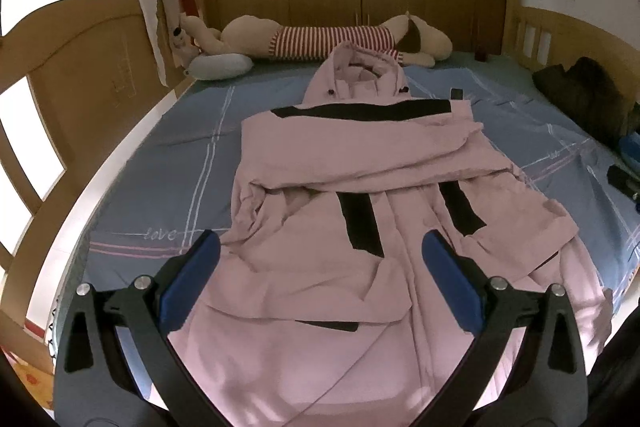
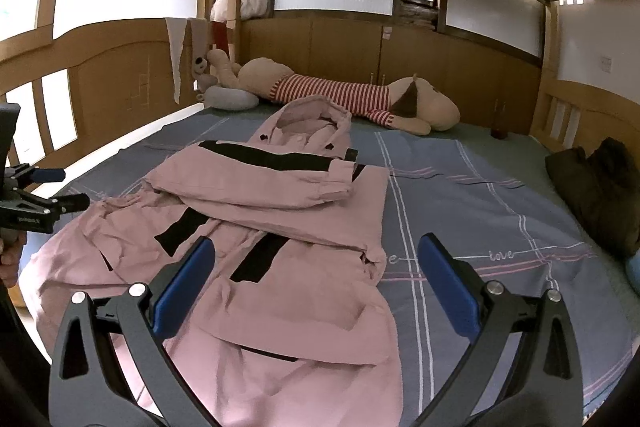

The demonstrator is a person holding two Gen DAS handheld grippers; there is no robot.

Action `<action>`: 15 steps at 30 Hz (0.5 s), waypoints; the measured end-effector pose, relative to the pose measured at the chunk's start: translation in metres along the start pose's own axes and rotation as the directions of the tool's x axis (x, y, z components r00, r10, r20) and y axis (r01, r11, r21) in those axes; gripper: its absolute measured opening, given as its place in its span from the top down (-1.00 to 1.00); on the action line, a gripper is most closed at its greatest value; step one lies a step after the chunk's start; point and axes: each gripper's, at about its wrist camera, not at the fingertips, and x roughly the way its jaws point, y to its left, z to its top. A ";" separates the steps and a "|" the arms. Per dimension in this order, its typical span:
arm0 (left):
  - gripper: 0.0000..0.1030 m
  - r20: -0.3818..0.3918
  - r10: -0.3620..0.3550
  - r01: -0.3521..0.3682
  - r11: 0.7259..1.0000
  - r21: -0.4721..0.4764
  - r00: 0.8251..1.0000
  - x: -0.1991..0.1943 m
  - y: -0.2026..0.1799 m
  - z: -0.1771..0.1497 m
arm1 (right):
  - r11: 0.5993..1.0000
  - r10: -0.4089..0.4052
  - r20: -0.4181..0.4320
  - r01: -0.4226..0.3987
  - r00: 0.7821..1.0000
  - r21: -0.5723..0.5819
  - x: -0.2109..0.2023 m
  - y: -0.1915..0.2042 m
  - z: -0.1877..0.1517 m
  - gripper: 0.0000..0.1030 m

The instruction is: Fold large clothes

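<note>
Hovering wide open and empty, the left gripper (image 1: pixel 320 251) and right gripper (image 2: pixel 316 259) face a pink jacket (image 1: pixel 360 187) spread on the bed (image 2: pixel 480 195), sleeves folded across, hood toward a plush dog (image 2: pixel 340 91).

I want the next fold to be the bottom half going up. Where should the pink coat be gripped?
Probably the pink coat at its near hem corners, approached from the foot of the bed: sleeves already lie folded across the chest, the lower half lies loose nearest both open grippers.
</note>
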 end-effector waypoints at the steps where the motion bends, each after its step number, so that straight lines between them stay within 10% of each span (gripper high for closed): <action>1: -0.96 0.000 0.000 0.000 1.000 0.000 1.000 0.000 0.000 0.000 | 1.000 0.000 -0.001 0.000 1.000 -0.004 0.001 0.002 0.000 -0.97; 15: -0.96 0.005 0.007 -0.007 1.000 0.008 1.000 0.000 -0.002 0.004 | 1.000 -0.001 -0.018 0.000 1.000 -0.015 0.008 0.006 0.000 -0.97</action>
